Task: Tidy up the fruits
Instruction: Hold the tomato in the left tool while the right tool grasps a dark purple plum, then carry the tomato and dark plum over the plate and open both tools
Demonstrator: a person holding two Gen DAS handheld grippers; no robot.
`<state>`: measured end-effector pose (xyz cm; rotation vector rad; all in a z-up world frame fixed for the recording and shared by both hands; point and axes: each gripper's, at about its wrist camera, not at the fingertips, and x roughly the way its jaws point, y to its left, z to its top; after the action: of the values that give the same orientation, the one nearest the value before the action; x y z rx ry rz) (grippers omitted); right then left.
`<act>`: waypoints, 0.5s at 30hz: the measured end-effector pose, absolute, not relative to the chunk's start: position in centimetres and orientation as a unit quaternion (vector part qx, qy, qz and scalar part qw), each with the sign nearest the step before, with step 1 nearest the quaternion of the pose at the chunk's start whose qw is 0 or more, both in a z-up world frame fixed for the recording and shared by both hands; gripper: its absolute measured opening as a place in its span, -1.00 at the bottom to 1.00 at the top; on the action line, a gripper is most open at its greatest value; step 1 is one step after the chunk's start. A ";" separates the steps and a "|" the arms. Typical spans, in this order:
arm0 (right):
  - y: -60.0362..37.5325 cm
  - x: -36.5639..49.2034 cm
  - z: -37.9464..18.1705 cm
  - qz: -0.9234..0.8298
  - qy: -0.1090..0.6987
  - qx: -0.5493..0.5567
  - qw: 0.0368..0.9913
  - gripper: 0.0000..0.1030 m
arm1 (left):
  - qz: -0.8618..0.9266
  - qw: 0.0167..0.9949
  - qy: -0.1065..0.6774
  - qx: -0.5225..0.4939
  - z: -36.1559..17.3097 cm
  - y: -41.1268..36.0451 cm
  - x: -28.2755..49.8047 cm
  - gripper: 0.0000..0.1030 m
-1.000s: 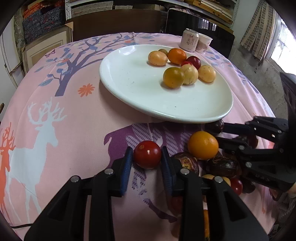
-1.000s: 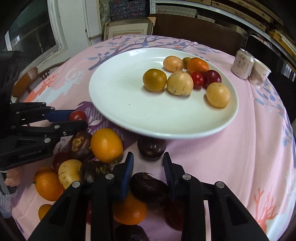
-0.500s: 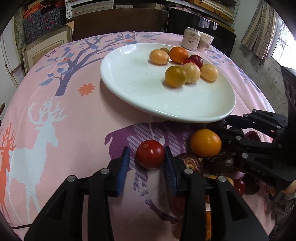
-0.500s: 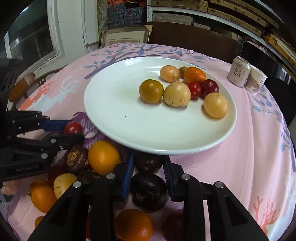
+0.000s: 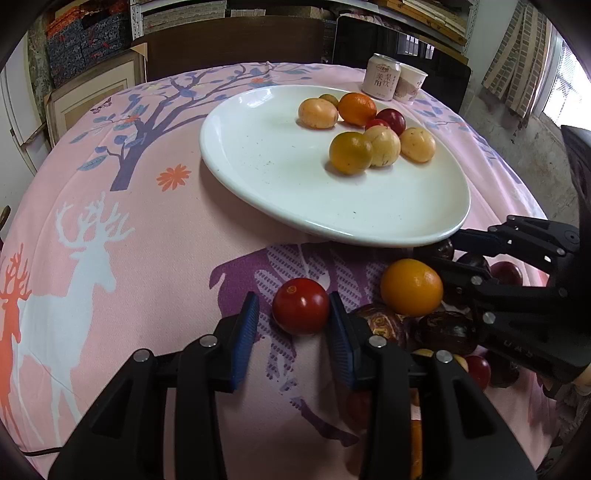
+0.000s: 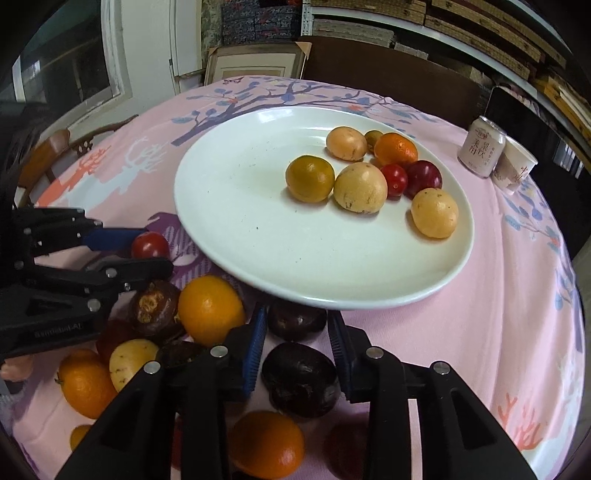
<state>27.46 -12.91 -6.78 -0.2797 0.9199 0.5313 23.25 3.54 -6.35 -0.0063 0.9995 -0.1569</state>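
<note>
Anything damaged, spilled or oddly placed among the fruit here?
One dark brown fruit in the heap off the white plate shows a rough, pale, crusty patch on its skin, possibly rot or scarring. Nothing looks spilled; the drink can stands upright.

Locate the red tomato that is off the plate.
In the left wrist view, the red tomato sits on the tablecloth between the left gripper's fingers, just short of the white plate, left of an orange.

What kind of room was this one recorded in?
Probably a storeroom or workshop with a dining table set up in it, not a kitchen. A round table under a pink printed tablecloth holds a white plate of fruit, while shelves stacked with flat goods line the back wall, above a leaning picture frame.
</note>
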 end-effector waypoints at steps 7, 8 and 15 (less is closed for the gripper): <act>-13.2 27.1 -5.8 0.288 0.468 -0.143 0.823 -0.40 | -0.074 0.874 0.480 -0.002 -6.4 3.6 23.3 -0.23; -13.5 27.0 -5.6 0.290 0.469 -0.133 0.824 -0.40 | -0.074 0.874 0.480 -0.002 -6.4 3.6 23.3 -0.23; -15.7 24.7 -4.4 0.287 0.433 -0.090 0.850 -0.40 | -0.073 0.876 0.477 0.000 -6.3 3.6 23.2 -0.22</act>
<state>24.65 -15.74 -4.41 -0.1890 0.9114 0.6042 23.18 3.56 -6.34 -0.0003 0.9944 -0.1532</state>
